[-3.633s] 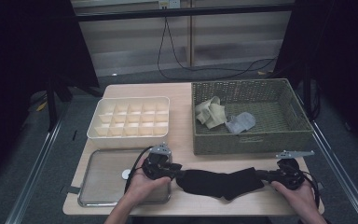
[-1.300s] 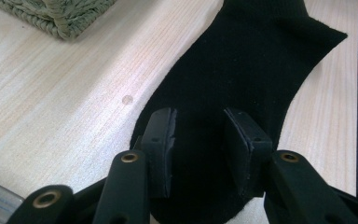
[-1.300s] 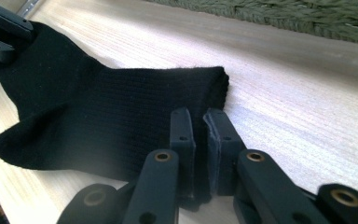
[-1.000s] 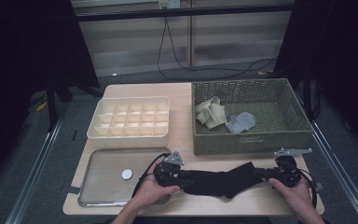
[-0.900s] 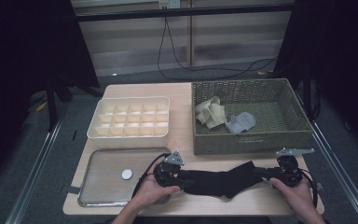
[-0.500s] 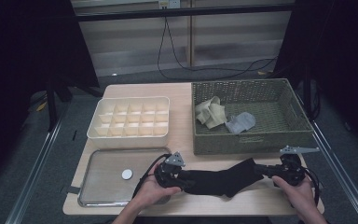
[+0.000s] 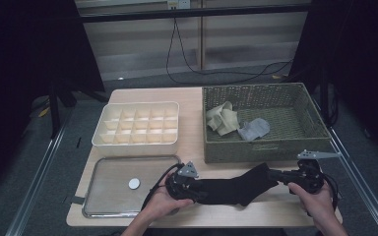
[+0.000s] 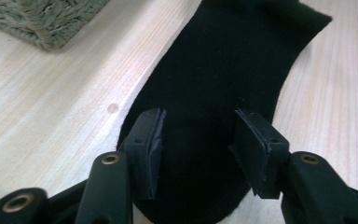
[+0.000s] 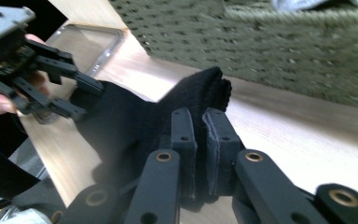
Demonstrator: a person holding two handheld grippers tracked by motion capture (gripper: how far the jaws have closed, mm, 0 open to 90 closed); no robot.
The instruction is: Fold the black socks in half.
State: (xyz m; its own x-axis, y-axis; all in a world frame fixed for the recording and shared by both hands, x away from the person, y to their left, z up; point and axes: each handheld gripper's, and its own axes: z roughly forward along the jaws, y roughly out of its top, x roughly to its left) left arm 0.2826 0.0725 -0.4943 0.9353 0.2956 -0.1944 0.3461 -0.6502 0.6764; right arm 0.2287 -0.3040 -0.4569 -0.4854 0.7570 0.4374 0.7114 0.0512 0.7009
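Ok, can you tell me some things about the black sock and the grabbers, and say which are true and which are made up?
1. The right gripper has its jaws shut on the black sock. True.
2. The left gripper is squeezing the sock tight. False: its jaws stand open, one on each side of the sock.
3. The black sock lies inside the wicker basket. False: it lies on the table in front of it.
4. The white divided box looks empty. True.
5. The metal tray holds a small round white thing. True.

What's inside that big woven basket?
The basket holds a crumpled beige cloth and a small grey sock, lying side by side on its floor. Its near wall hides whatever lies right behind it.
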